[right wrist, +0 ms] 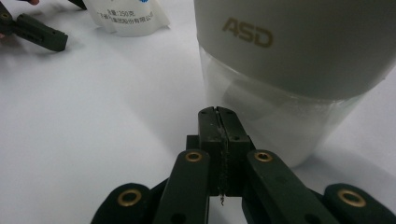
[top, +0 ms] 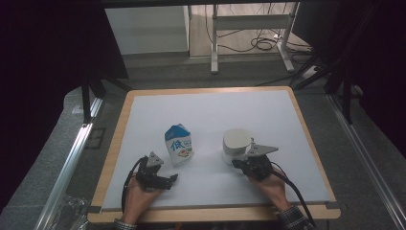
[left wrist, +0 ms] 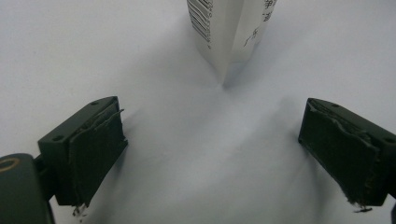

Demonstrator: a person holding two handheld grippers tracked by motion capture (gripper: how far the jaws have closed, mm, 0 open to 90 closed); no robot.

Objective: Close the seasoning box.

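Observation:
A small blue-and-white milk carton (top: pixel 178 144) stands upright on the white table sheet (top: pixel 210 115), left of centre. My left gripper (top: pixel 168 181) rests low just in front of it, jaws wide open. In the left gripper view the carton's corner and barcode (left wrist: pixel 231 35) rise ahead between the two pads (left wrist: pixel 95 154). A clear jar with a pale grey lid (top: pixel 235 145) stands right of centre. My right gripper (top: pixel 238 164) is shut, empty, its tip right at the jar's base. The right gripper view shows the lid marked ASD (right wrist: pixel 289 42) and the pressed-together jaws of the gripper (right wrist: pixel 218 122).
The wooden table edge (top: pixel 115 143) frames the sheet. The far half of the sheet lies beyond both objects. Metal rails (top: pixel 72 158) run along both sides of the table. A desk frame with cables (top: pixel 249 33) stands on the floor behind.

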